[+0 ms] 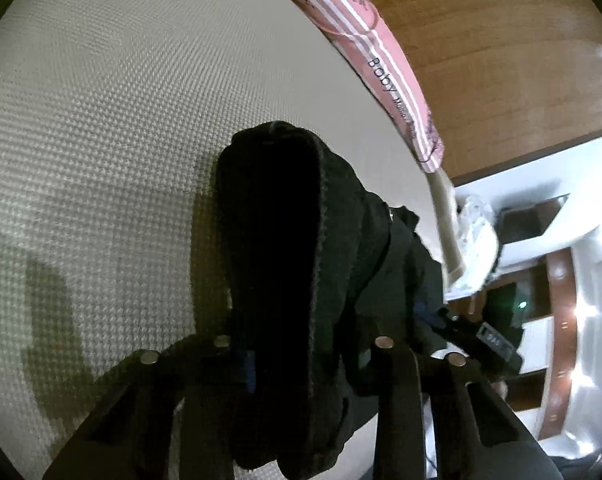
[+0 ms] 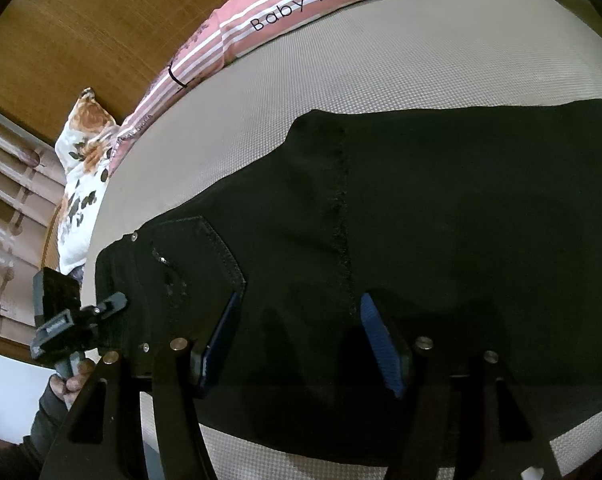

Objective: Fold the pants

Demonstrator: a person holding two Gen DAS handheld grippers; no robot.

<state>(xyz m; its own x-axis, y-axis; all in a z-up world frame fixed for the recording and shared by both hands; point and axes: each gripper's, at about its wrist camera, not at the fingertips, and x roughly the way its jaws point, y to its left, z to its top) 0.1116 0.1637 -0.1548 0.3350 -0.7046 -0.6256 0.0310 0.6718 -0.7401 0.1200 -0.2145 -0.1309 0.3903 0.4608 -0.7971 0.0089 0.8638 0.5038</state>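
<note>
Black pants [image 2: 441,208] lie folded and flat on a beige textured mattress [image 2: 381,64], back pocket [image 2: 197,264] toward the left. My right gripper [image 2: 297,336] is open just above the pants, its blue-padded fingers [image 2: 375,332] spread wide and empty. My left gripper [image 1: 305,356] is shut on a thick bunch of the black pants [image 1: 277,240], held up off the mattress [image 1: 101,120]. The left gripper also shows in the right wrist view [image 2: 101,312], at the waistband end of the pants.
A pink striped "Baby" pillow [image 2: 269,16] lies along the far mattress edge, with a floral pillow [image 2: 81,168] at the left corner. A wooden headboard [image 1: 501,60] stands behind. White shelving [image 1: 561,240] is beyond the bed's side.
</note>
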